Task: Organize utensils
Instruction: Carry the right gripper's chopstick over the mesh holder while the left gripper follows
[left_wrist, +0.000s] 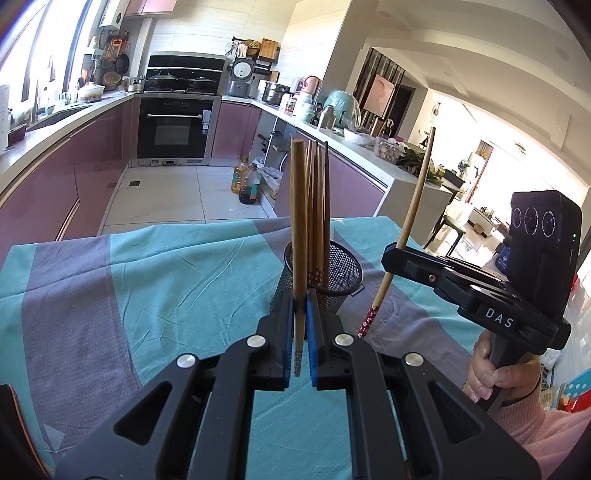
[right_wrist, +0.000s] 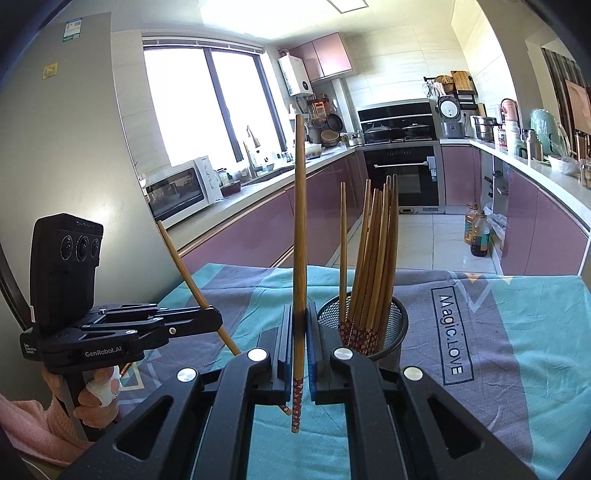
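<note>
Chopsticks: a bundle (right_wrist: 373, 258) stands upright in the black mesh cup (right_wrist: 391, 325), patterned ends down.
Mesh cup: on the worktop's teal and grey cloth (right_wrist: 517, 332), just beyond both grippers.
Left gripper (left_wrist: 300, 314): jaws clenched on one wooden chopstick (left_wrist: 298, 229), held near upright, grooved tip below the pads.
Right gripper (right_wrist: 300, 332): jaws clenched on another chopstick (right_wrist: 300, 229), red flowered end hanging below.
Hands: a pink-sleeved hand (left_wrist: 491, 373) grips each handle.

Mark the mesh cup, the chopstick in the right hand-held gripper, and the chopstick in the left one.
mesh cup (right_wrist: 395, 325): right wrist view, bare side wall.
right chopstick (right_wrist: 300, 221): right wrist view, mid shaft above the pads.
left chopstick (left_wrist: 297, 221): left wrist view, mid shaft above the pads.
</note>
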